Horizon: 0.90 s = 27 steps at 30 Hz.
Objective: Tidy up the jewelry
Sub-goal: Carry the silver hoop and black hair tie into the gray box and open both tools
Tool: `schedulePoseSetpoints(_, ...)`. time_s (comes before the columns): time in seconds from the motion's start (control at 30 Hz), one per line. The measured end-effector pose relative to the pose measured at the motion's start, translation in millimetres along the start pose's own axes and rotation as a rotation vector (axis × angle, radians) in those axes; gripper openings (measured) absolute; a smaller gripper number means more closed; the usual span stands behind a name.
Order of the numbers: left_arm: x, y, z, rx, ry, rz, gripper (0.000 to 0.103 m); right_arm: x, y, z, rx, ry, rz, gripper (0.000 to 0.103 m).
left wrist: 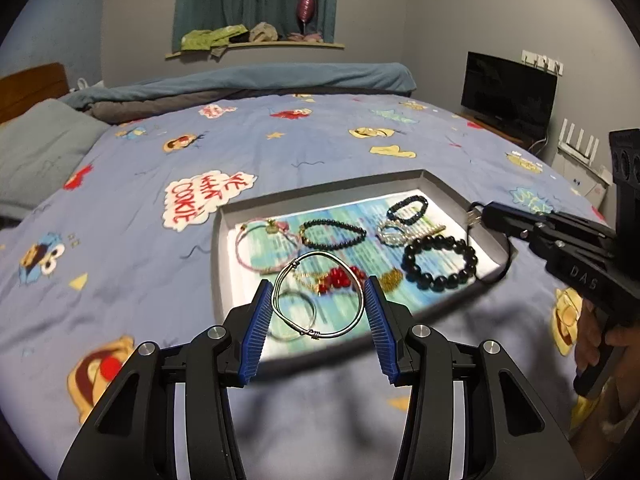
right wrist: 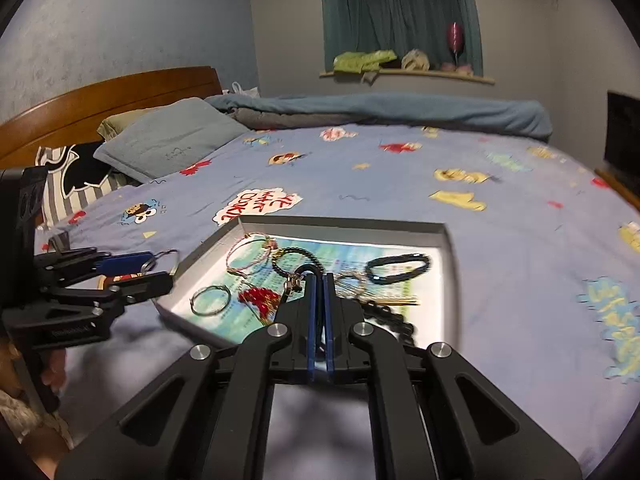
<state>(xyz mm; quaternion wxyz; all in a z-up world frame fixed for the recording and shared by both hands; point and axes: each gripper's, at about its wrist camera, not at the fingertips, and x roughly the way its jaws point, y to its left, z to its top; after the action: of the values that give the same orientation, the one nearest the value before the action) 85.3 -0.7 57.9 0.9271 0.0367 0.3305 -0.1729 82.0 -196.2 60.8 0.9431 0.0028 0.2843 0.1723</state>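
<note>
A shallow grey tray (left wrist: 218, 264) lies on the bed and holds several bracelets. My left gripper (left wrist: 319, 294) is shut on a silver wire bangle (left wrist: 320, 336), held across its width just above the tray's near edge. A second silver ring (right wrist: 211, 300) lies in the tray below it. My right gripper (right wrist: 319, 280) is shut on a black cord (right wrist: 308, 269) with a small metal clasp (right wrist: 294, 283), over the tray's right side. It also shows in the left wrist view (left wrist: 478, 216). A large black bead bracelet (left wrist: 440, 264), red beads (left wrist: 340, 278) and a pink cord bracelet (left wrist: 264, 246) rest inside.
The tray sits on a blue cartoon bedsheet (left wrist: 140, 208). A grey pillow (right wrist: 168, 144) and a wooden headboard (right wrist: 108, 96) are at the left. A folded blanket (left wrist: 256, 80) lies at the far side. A black monitor (left wrist: 508, 92) stands at the right.
</note>
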Motion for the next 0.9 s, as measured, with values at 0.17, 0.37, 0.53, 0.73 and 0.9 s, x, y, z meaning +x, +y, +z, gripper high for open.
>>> schedulePoseSetpoints(0.17,32.0,10.7,7.7,-0.019,0.069,-0.040,0.048,34.5,5.1,1.3,0.016,0.062,0.053,0.004)
schedulePoseSetpoints(0.37,57.2,9.6,6.9,0.002,0.148,-0.090,0.048,62.1,6.1,-8.7,0.020,0.140,0.053,0.004)
schedulePoseSetpoints(0.53,68.8,9.3,-0.9,-0.010,0.192,-0.122,0.048,71.5,1.3,-16.9,0.033,0.174,0.045,0.004)
schedulePoseSetpoints(0.73,75.8,8.7,-4.2,-0.026,0.215,-0.136,0.048,72.7,3.7,-19.5,0.013,0.180,0.042,0.004)
schedulePoseSetpoints(0.9,73.8,8.3,-4.0,-0.027,0.211,-0.127,0.053,71.7,2.5,-19.6,0.015,0.181,0.041,0.004)
